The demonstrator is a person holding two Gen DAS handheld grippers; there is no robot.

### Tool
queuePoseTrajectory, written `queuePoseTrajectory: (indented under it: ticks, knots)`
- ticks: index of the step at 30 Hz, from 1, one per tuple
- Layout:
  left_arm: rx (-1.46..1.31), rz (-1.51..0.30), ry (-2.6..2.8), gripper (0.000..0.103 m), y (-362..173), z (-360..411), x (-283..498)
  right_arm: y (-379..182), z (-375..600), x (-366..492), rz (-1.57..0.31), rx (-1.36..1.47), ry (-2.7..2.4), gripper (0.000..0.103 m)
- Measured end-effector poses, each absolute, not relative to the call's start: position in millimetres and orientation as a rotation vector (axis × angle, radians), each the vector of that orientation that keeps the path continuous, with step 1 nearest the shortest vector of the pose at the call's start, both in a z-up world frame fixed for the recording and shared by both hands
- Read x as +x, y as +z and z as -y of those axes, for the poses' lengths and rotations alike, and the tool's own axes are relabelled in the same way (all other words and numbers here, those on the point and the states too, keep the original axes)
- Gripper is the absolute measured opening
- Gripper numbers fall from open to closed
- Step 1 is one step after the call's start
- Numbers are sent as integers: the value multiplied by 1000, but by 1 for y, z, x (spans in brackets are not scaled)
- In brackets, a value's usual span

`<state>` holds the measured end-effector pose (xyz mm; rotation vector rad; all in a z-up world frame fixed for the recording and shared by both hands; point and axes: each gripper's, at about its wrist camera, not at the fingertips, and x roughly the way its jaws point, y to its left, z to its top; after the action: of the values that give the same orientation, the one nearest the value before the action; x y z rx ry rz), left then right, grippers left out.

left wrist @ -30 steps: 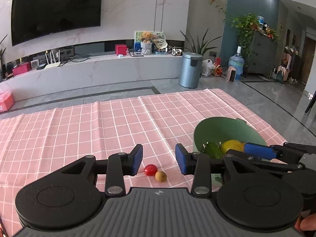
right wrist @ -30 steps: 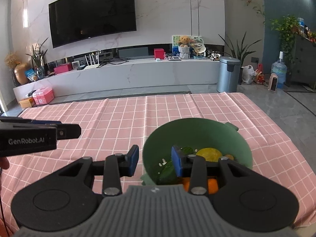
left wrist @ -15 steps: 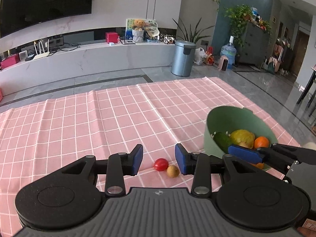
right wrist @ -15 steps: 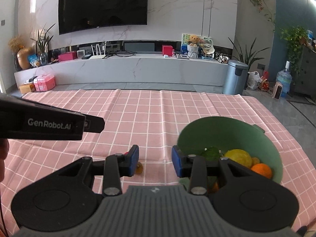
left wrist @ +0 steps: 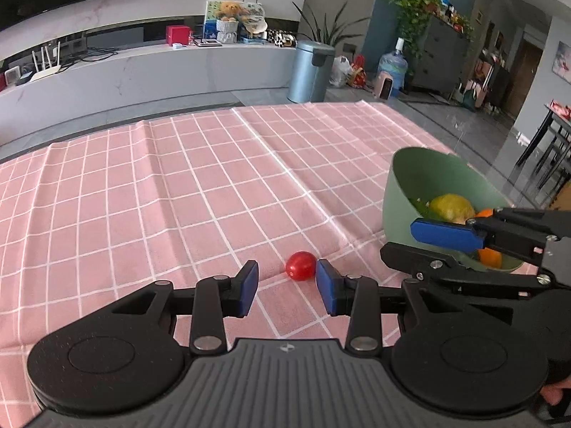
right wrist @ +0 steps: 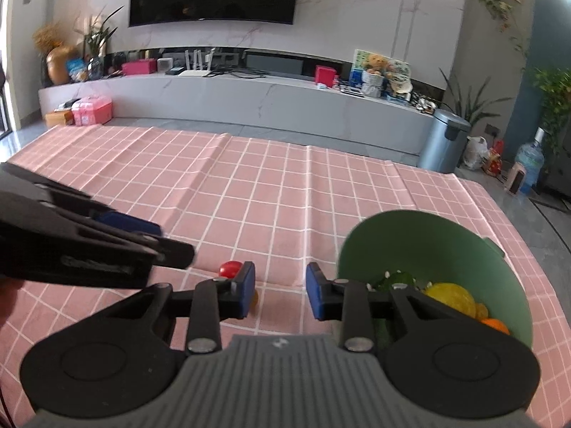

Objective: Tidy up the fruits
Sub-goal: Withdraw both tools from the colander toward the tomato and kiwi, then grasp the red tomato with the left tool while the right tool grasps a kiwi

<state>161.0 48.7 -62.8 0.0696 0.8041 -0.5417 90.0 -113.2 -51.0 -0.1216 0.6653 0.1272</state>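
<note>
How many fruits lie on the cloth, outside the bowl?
2. A red tomato lies just ahead of the left gripper; a small yellowish fruit, mostly hidden, sits behind the right gripper's finger. More may be hidden.

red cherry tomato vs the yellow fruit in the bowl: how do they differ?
The red cherry tomato is small, glossy and red; the yellow fruit is far bigger and dull yellow. The tomato lies alone on the pink checked cloth; the yellow fruit sits in the green bowl among other produce. Both are roundish and ungripped.
</note>
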Motion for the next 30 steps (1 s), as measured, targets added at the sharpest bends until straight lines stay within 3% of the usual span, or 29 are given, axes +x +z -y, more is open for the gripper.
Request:
queuePoseTrajectory:
  ticks: [4, 14, 30]
  knots:
    - [111, -826, -552, 37, -68, -48, 165, -59, 102, 93, -678, -138, 158, 23]
    - [76, -841, -513, 37, -78, -68, 170, -95, 79, 113, -739, -138, 146, 22]
    - [119, -843, -624, 37, -91, -41, 176, -109, 72, 116, -757, -211, 129, 18]
